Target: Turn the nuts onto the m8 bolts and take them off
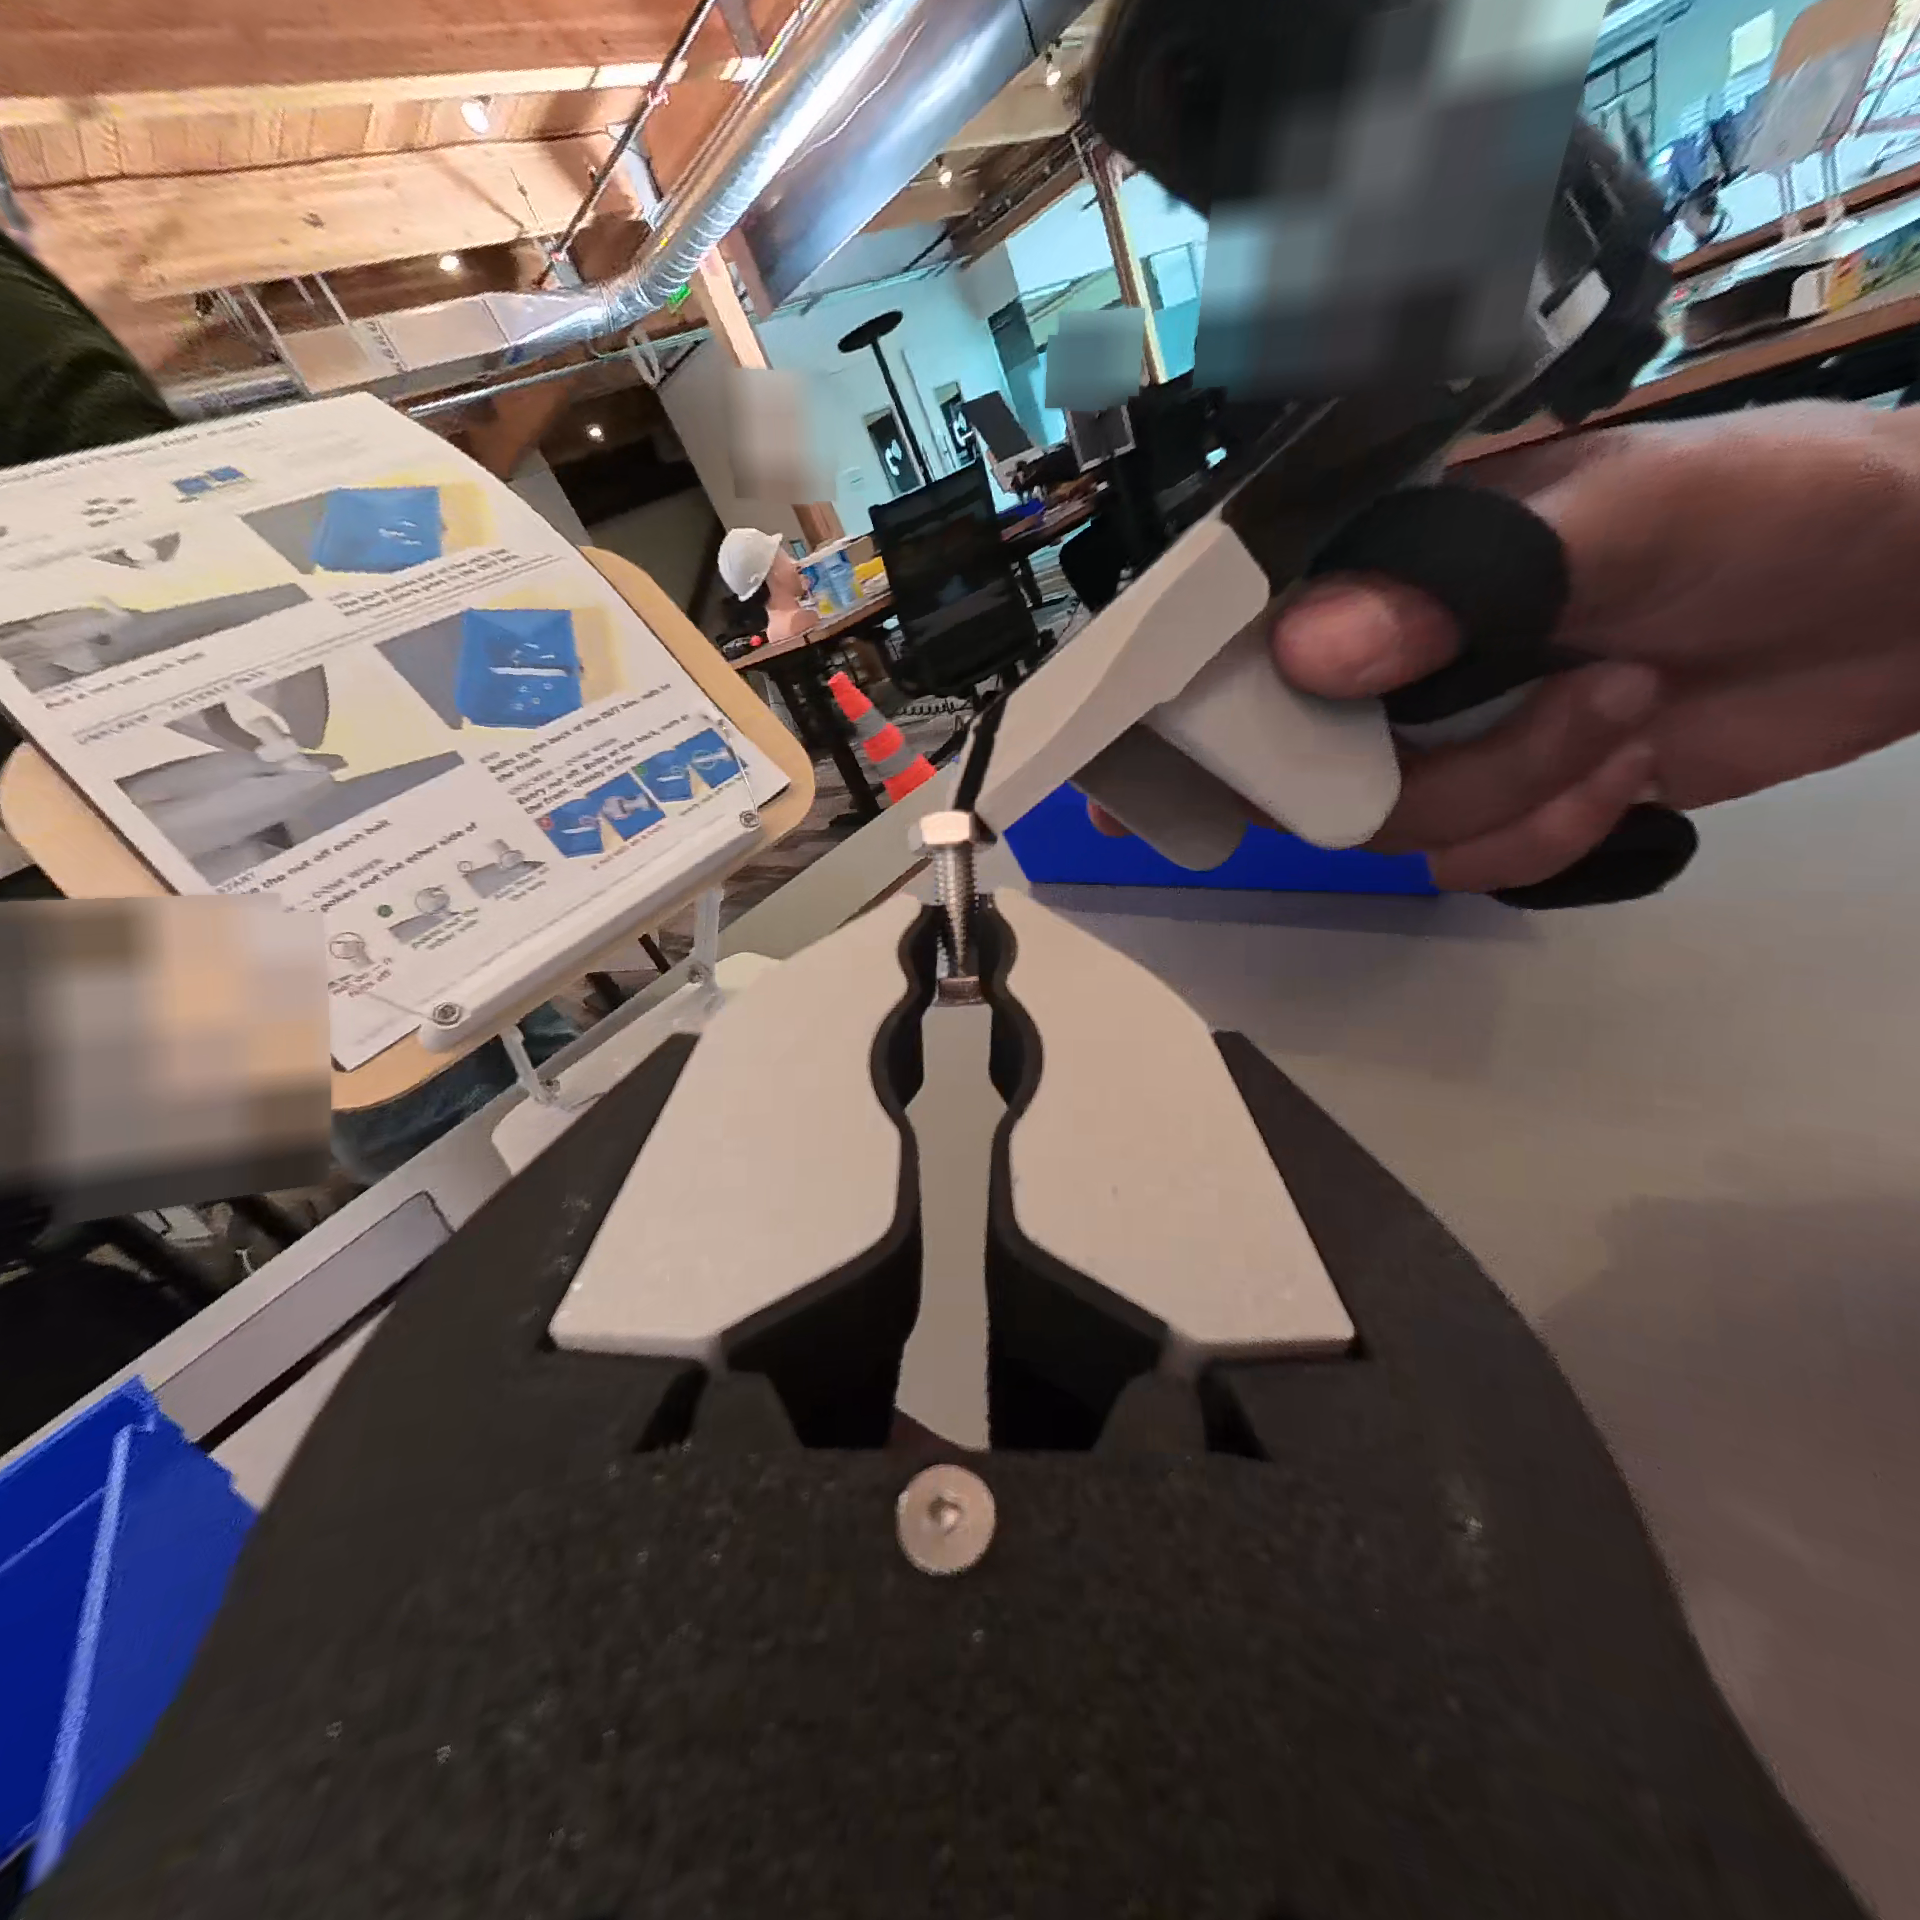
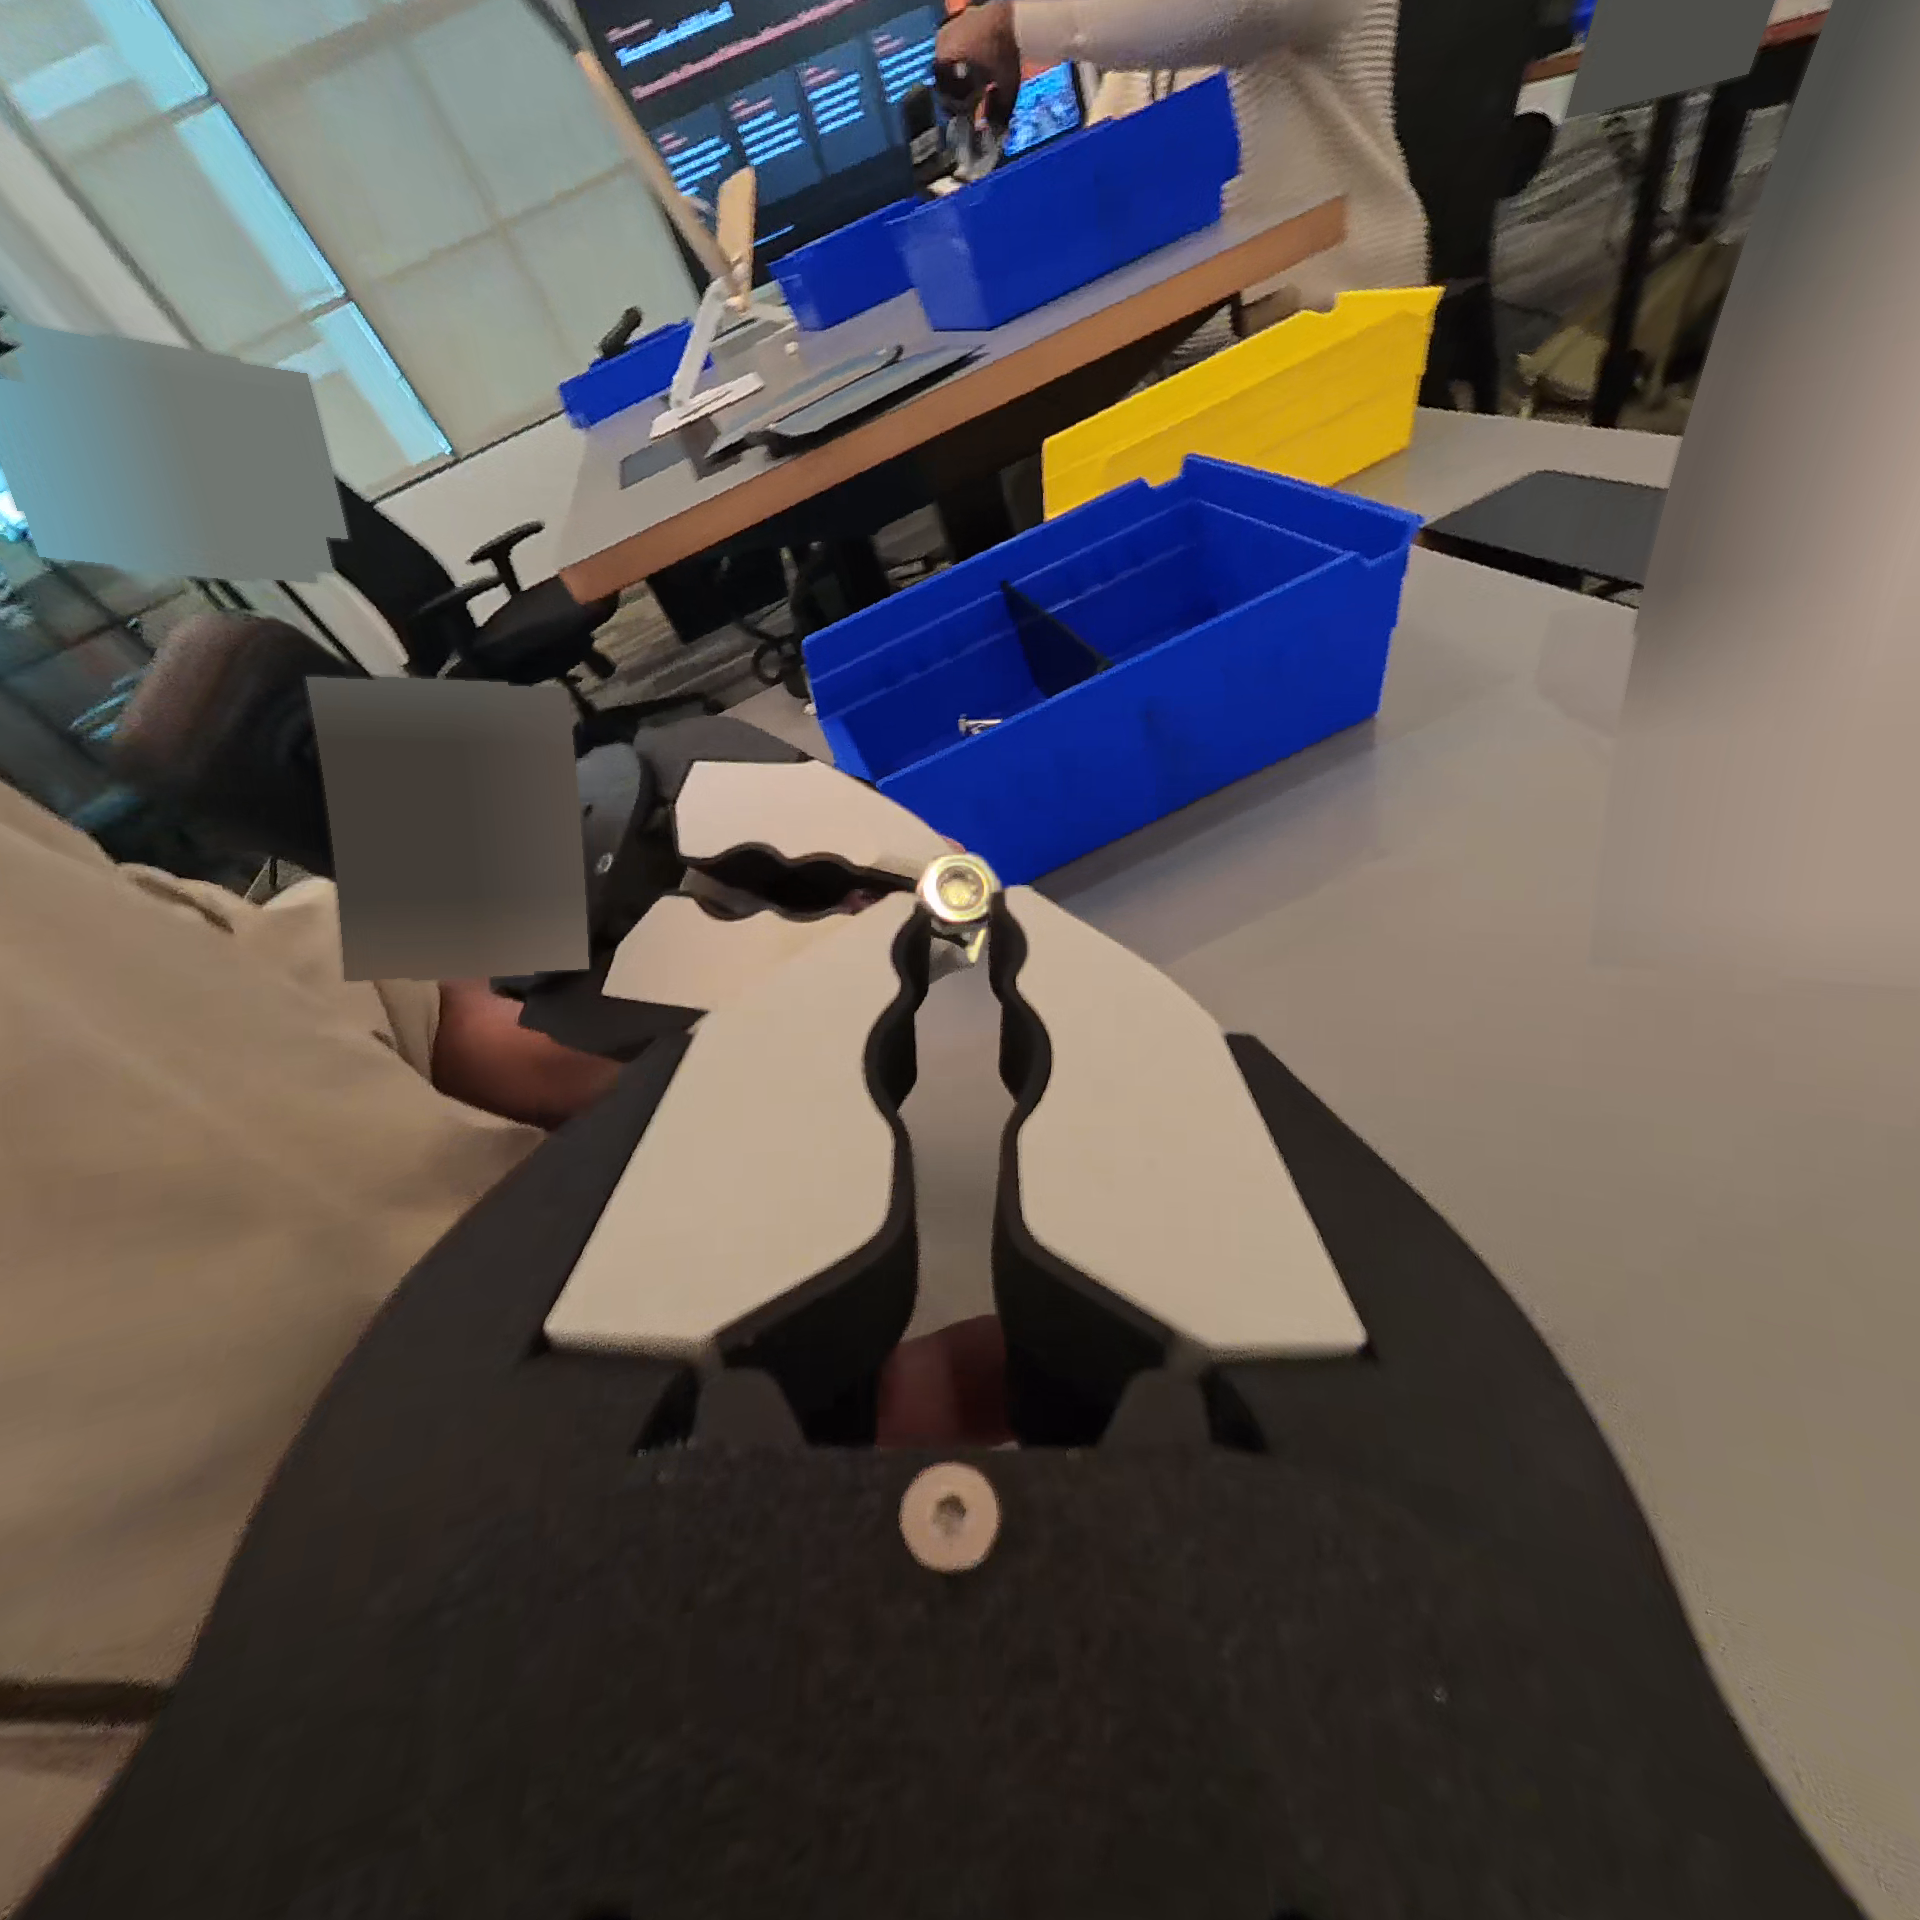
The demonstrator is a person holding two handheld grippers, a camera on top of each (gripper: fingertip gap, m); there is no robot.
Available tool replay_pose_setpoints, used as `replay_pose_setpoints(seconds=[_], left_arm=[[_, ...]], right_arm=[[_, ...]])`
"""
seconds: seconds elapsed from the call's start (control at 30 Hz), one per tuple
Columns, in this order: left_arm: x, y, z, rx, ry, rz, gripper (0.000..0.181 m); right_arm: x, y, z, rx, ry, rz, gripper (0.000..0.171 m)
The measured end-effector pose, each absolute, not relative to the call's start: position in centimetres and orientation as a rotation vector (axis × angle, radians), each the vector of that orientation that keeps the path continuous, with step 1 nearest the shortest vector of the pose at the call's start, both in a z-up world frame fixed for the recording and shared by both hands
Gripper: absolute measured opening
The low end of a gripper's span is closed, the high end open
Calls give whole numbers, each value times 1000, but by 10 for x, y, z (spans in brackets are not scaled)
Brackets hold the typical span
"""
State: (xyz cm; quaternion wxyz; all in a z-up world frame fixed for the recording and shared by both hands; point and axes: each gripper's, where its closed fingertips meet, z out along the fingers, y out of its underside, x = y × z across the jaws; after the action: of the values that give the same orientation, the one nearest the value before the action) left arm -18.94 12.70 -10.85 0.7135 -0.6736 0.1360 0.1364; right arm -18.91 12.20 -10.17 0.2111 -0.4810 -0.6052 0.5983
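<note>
open workshop, grey table, divided blue bin just past the work with a small metal part inside, yellow bin behind. instruction sheet on a stand at the left.

left tool closed on the bolt, gripped near the head end, threaded shank pointing away and up off the table. nut sitting at the far tip of the shank. right tool pinched on that nut, tips squeezing its flats, seen end-on in the right view with the bolt end showing through the hole. left tool's fingers visible beyond, coming in from the side.

step in hand, by the look of it: turning the nut at the very tip, either just started on or about to come free; cannot tell which. next move calls for twisting the right wrist about the bolt's axis while holding the bolt steady, staying in line to avoid cross-threading or dropping the nut.
</note>
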Motion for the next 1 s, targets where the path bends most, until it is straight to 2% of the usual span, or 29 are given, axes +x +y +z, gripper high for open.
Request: replay_pose_setpoints(seconds=[0.13, 0.3, 0.47, 1.0], left_arm=[[-189, 128, -108, -1490, 247, 163, 7], [-186, 121, -98, -1425, 165, -214, 7], [-185, 114, -89, -1328, 102, -569, 7], [-186, 116, -93, -1333, 101, -565, 7]], right_arm=[[-190, 123, -100, -1336, -1650, 1626, 11], [-184, 121, -84, -1172, -1690, 1691, 16], [-186, 124, -85, -1113, -1717, 1762, 1], [-188, 121, -83, -1130, -1683, 1796, 0]])
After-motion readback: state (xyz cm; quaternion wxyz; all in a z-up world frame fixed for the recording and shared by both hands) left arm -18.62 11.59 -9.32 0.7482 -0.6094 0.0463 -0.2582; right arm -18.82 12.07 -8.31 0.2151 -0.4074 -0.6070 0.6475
